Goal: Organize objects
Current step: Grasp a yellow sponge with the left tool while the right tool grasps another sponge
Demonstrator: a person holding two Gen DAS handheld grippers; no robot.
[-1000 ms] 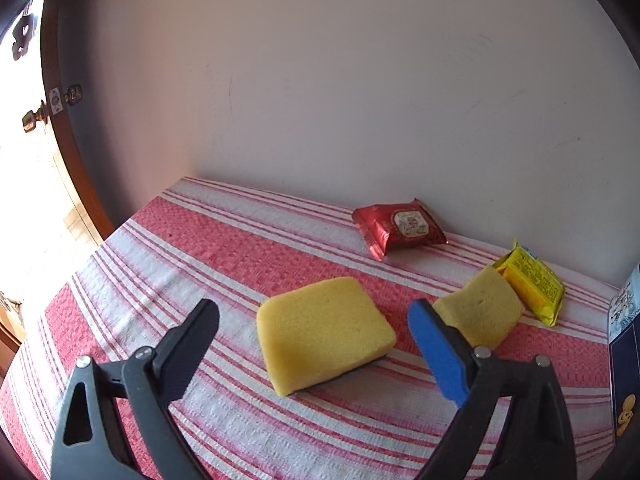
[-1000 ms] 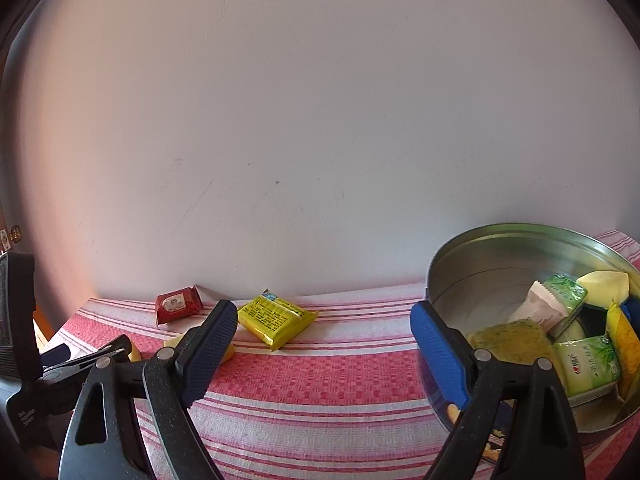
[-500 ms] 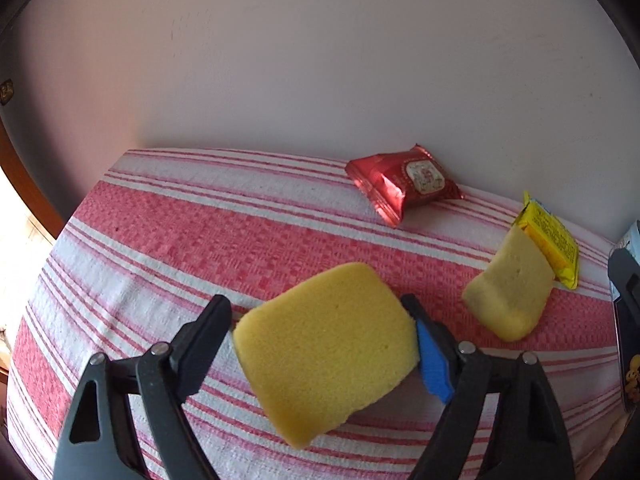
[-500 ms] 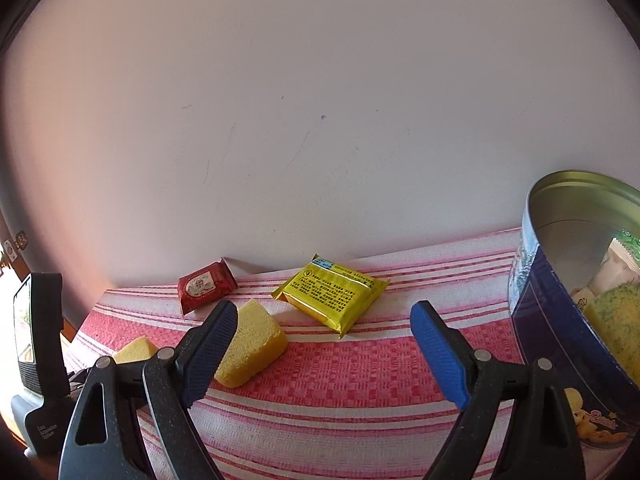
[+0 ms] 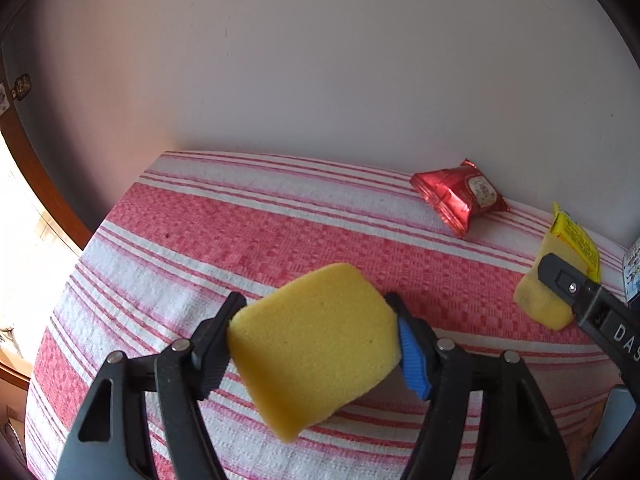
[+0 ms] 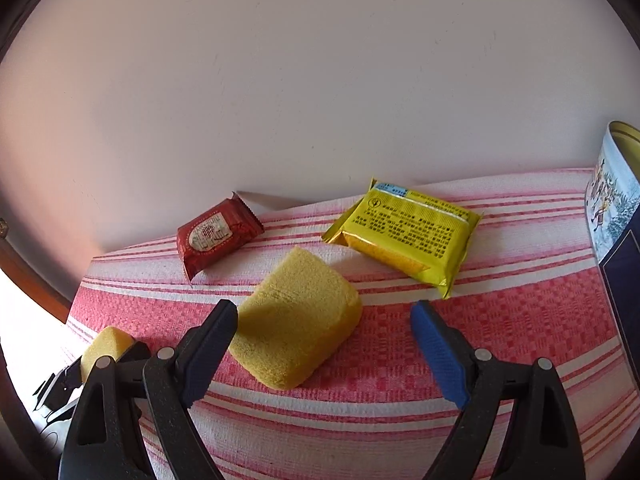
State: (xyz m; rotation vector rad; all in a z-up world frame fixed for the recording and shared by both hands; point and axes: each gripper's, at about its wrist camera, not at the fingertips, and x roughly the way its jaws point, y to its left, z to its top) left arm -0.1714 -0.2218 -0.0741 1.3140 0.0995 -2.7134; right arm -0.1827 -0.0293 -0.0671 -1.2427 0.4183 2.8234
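A yellow sponge (image 5: 316, 352) sits between the pads of my left gripper (image 5: 316, 320). The jaws are closing and both pads touch its sides; the sponge is tilted, with a shadow under its near end. In the right wrist view the same sponge (image 6: 108, 344) and gripper show at the lower left. A second yellow sponge (image 6: 296, 320) lies on the striped cloth, just ahead of my right gripper (image 6: 324, 320). That gripper is open, with the sponge close to its left finger. From the left wrist view, a right gripper finger (image 5: 580, 300) partly covers this sponge (image 5: 536, 304).
A red packet (image 6: 216, 236) and a yellow packet (image 6: 404, 232) lie by the wall. A blue picture tin (image 6: 616, 208) stands at the right edge. The red-and-white striped cloth (image 5: 240, 240) ends at the left beside a wooden door frame (image 5: 40, 192).
The left jaws have come in around the first sponge and now touch it. The right gripper swung left and down, from the tin to above the second sponge, still open.
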